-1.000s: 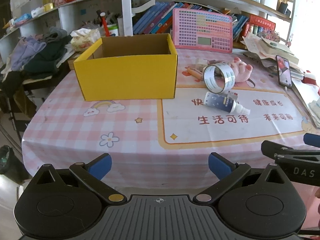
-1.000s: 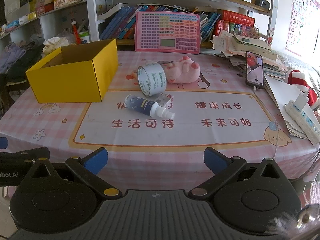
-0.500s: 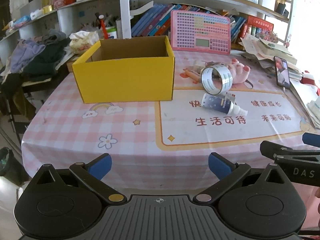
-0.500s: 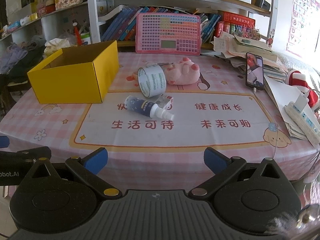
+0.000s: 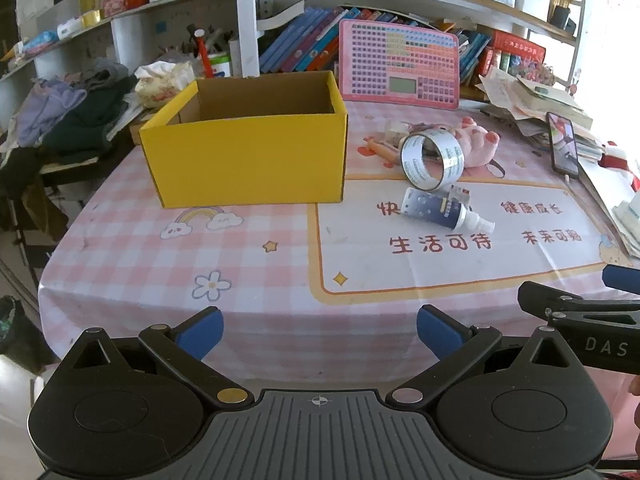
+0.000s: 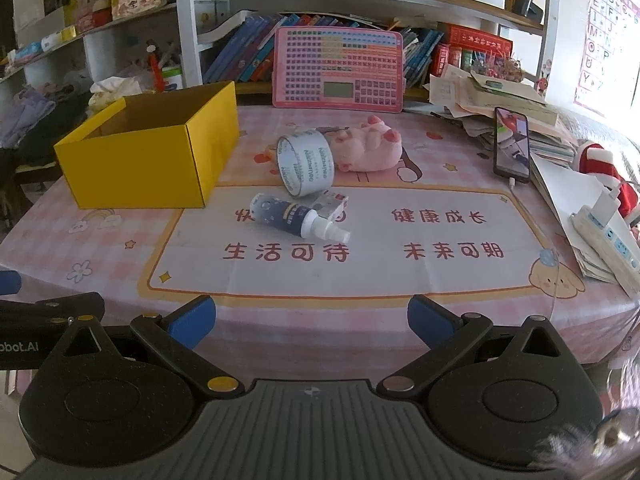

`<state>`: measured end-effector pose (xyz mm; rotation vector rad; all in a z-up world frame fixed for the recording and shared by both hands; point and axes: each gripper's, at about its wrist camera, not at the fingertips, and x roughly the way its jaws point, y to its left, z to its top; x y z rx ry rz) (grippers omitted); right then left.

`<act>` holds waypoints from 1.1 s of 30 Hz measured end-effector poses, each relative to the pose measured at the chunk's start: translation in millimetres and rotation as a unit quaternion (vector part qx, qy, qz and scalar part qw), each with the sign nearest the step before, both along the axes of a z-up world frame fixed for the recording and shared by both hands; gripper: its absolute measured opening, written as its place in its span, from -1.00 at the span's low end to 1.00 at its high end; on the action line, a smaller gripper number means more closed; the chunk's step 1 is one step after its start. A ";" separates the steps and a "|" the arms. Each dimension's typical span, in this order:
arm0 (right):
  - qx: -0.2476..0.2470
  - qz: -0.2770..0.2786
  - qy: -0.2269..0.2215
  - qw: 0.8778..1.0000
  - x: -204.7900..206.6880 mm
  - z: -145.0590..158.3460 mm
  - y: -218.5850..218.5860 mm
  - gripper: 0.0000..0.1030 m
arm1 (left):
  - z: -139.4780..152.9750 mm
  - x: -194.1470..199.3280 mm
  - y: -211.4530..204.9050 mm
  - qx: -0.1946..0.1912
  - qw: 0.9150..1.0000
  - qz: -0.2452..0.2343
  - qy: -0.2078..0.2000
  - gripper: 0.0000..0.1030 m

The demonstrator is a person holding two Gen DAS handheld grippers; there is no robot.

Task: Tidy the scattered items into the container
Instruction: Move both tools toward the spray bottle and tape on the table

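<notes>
While both grippers hang just off the near edge of the bench, nothing is grasped. Left gripper [image 5: 319, 330]: jaws spread wide, blue pads apart, empty. Right gripper [image 6: 311, 322]: same, jaws wide open, nothing between them. Each shows at the edge of the other's view, side by side.

Bench is covered by a pink checked tablecloth [image 5: 168, 264] with a white panel of red Chinese characters.

Open yellow cardboard box [image 5: 248, 148] sits upright toward the far left part of the bench, top open; the inside that shows looks empty, though the floor is only partly in view.

Scattered items, all right of the box, around the bench's middle:
- roll of clear packing tape [image 6: 306, 164], standing on its rim, near the box's right side but apart from it
- pink plush pig [image 6: 368, 148], lying just behind and right of the tape roll, touching or nearly so, cannot tell
- dark blue spray bottle with white nozzle [image 6: 296, 218], lying on its side on the white panel, just in front of the tape, nozzle pointing right
- small white packet [image 6: 330, 204] tucked behind the bottle's neck

Pink keyboard-style learning board [image 6: 338, 70] leans upright at the far edge. Black smartphone [image 6: 512, 144] lies propped on a paper stack [image 6: 508, 96] at the right edge, screen lit. White power strip [image 6: 604, 240] lies near the right front corner.
</notes>
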<state>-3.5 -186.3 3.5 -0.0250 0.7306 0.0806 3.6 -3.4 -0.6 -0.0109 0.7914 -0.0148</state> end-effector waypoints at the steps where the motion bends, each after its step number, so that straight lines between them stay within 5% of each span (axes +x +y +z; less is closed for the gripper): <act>1: 0.000 0.000 0.000 1.000 0.4 0.0 0.6 1.00 | -0.1 -0.3 0.2 -0.002 1.000 -0.001 -0.001 1.00; 16: -0.006 0.003 -0.021 1.000 3.2 1.6 6.0 1.00 | 5.3 -3.4 0.4 0.030 0.999 -0.014 -0.040 1.00; 33: 0.003 -0.003 -0.019 1.000 -2.2 0.5 4.4 1.00 | 4.0 -2.0 -0.6 -0.015 0.997 -0.059 -0.050 1.00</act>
